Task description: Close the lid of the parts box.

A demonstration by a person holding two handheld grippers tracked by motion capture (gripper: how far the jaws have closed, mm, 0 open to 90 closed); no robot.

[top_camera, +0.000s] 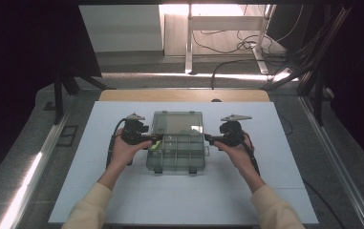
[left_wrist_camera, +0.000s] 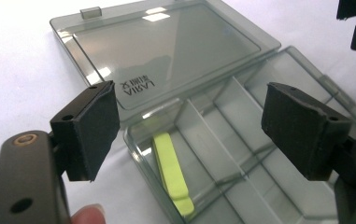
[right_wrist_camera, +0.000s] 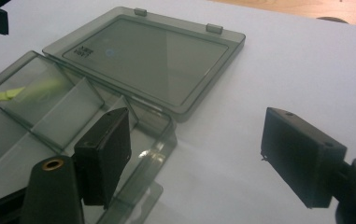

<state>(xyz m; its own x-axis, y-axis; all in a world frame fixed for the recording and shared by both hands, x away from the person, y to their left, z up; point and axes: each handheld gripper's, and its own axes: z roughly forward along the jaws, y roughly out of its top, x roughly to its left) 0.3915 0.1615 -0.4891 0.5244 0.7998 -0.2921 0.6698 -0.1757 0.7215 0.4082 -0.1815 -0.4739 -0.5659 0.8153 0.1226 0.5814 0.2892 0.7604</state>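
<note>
So the clear organizer box [top_camera: 176, 151] sits mid-table on the white mat [top_camera: 122, 200], and everything is placed off it. The left gripper [top_camera: 156, 139] is at the box's left edge, jaws spread wide with nothing between them, hovering right over the near-left compartment where a yellow-green strip [left_wrist_camera: 172, 171] lies. The right gripper [top_camera: 208, 139] is at the box's right edge, also wide open and holding nothing. Beyond both, the lid [top_camera: 177, 122] is flipped back flat on the box's far side.

Cream sleeves [top_camera: 91, 205], black tools
</note>
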